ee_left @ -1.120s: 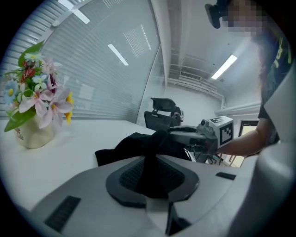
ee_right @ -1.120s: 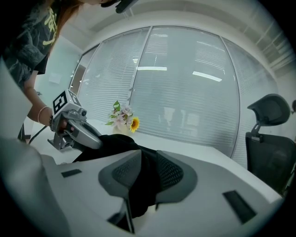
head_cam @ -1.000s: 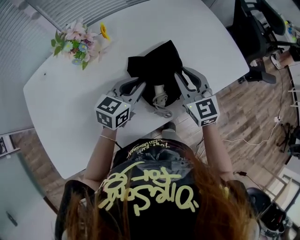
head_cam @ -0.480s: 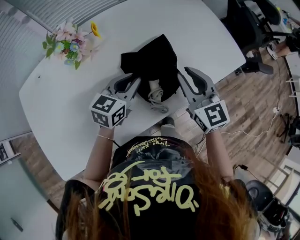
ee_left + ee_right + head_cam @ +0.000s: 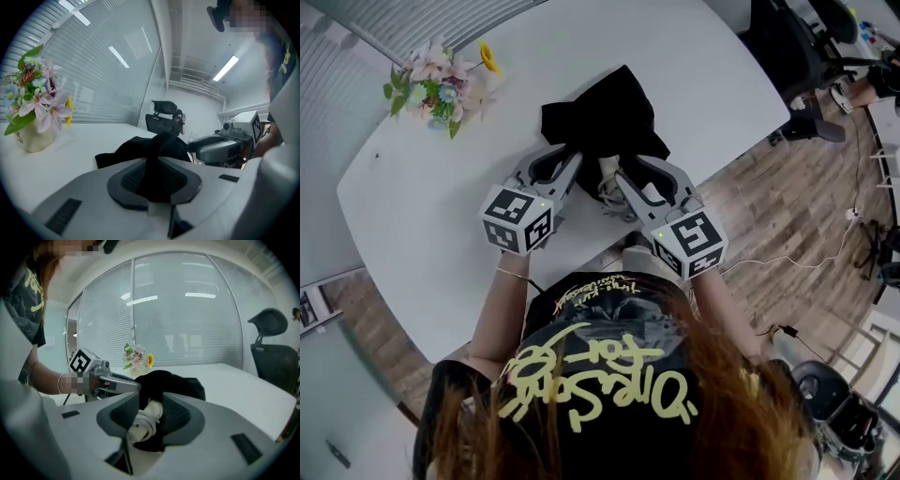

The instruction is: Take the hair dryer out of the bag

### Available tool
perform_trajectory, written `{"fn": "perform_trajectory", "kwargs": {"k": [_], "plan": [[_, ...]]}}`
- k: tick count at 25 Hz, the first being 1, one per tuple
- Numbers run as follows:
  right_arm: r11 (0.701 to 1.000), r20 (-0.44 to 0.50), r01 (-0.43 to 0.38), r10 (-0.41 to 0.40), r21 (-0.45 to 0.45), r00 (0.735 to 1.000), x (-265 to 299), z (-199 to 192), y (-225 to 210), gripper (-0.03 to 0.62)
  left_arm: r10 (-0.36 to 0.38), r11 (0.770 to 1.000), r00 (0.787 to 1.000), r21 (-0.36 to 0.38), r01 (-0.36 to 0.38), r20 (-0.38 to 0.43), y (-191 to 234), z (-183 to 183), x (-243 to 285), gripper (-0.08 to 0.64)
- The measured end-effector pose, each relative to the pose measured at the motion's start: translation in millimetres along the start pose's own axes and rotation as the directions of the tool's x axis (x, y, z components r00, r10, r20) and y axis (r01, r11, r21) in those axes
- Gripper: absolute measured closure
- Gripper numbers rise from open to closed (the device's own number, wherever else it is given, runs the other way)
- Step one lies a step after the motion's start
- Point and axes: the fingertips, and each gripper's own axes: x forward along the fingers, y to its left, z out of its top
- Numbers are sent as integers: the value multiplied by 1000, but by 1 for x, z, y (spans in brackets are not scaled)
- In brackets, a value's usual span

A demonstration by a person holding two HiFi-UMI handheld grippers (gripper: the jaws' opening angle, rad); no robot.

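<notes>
At centre frame the dryer [image 5: 146, 418] lies lengthwise between the right hand-held gripper's [image 5: 151, 405] jaws, which have just been opening; the left hand-held gripper [image 5: 154, 174] pinches the bag [image 5: 600, 117].

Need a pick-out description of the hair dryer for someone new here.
On the white table, a black bag lies mid-table, apart from the flowers at the far left. The hair dryer pokes out of the bag's near end. It is the only pale thing against the black cloth: cream, with a white cord looped on it.
</notes>
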Motion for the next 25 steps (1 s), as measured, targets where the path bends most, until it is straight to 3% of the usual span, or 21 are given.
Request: {"fn": "perform_trajectory", "kwargs": {"k": [2, 3, 11, 15, 21, 25], "plan": [[999, -29, -12, 13, 44, 1000, 4, -7, 5, 384, -6, 1000, 1000, -2, 6, 4, -1, 0, 0, 499], [999, -44, -8, 11, 51, 999, 6, -10, 8, 374, -8, 1000, 1000, -3, 8, 6, -1, 0, -1, 499], [998, -192, 57, -48, 40, 980, 26, -30, 9, 363, -32, 999, 999, -16, 33, 24, -1, 0, -1, 499], [989, -239, 74, -42, 126, 970, 31, -35, 13, 356, -43, 999, 998, -24, 44, 34, -1, 0, -1, 499], [978, -260, 145, -103, 148, 960, 37, -40, 10, 345, -62, 998, 997, -28, 64, 48, -3, 1, -2, 499], [962, -252, 171, -115, 212, 961, 40, -44, 9, 342, -79, 996, 995, -37, 82, 56, -3, 1, -4, 499]]}}
